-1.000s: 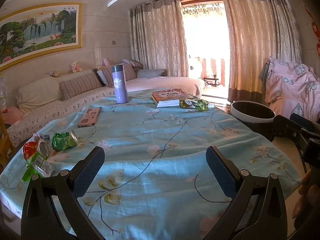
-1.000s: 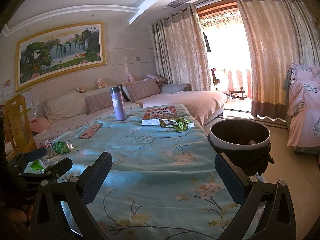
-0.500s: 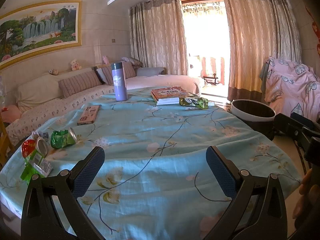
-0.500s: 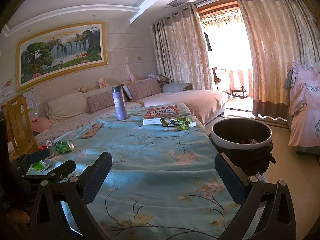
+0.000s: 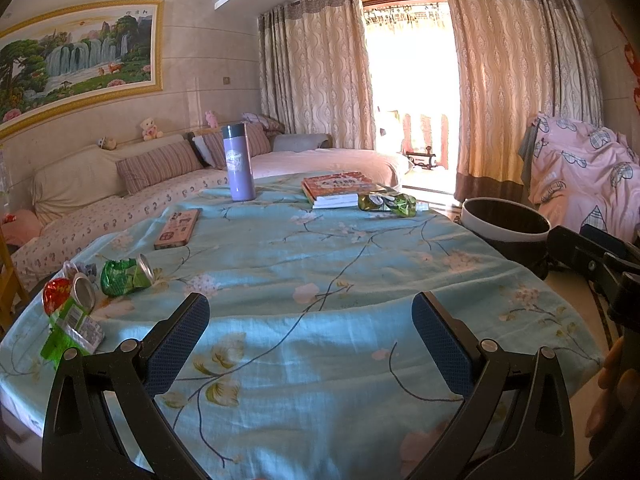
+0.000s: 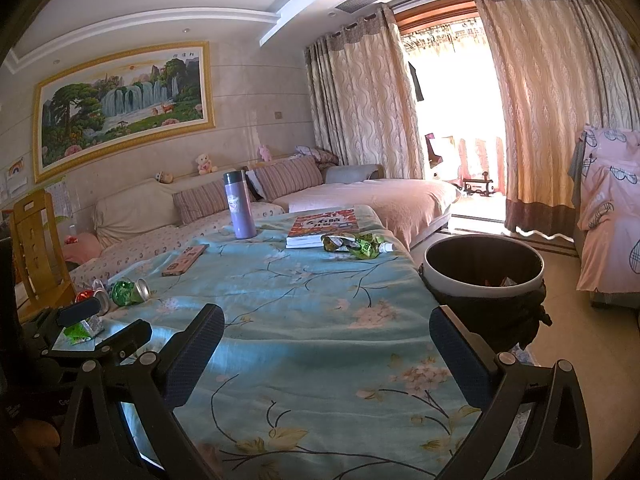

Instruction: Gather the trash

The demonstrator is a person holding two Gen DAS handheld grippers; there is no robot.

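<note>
Trash is seen in two clusters on the round table under the light-blue floral cloth (image 5: 320, 280). From the left wrist view, a crushed green drink can (image 5: 126, 275), a crushed red can (image 5: 64, 294) and a flattened green-and-white carton (image 5: 70, 330) lie together at the table's left edge, ahead and to the left of the left gripper (image 5: 310, 336), whose blue-padded fingers are spread wide with nothing held between them. The green can lies on its side, its long axis running roughly left to right, with the silver end toward the middle of the table. A crumpled green wrapper (image 5: 386, 202) is seen far across the table, just beside a stack of books (image 5: 334, 190); a tall purple flask (image 5: 238, 164) and a flat pink box (image 5: 178, 229) are not judged to be trash. From the right wrist view, the right gripper (image 6: 326, 348) is likewise held wide open and empty above the near cloth, and the wrapper (image 6: 352, 245) lies well ahead of it. A round white-rimmed bin with a dark liner (image 6: 484, 270) stands on the floor just beside the table's right edge, ahead and to the right of this gripper. The cans are judged nearer the left gripper; the wrapper and bin are better placed for the right.
</note>
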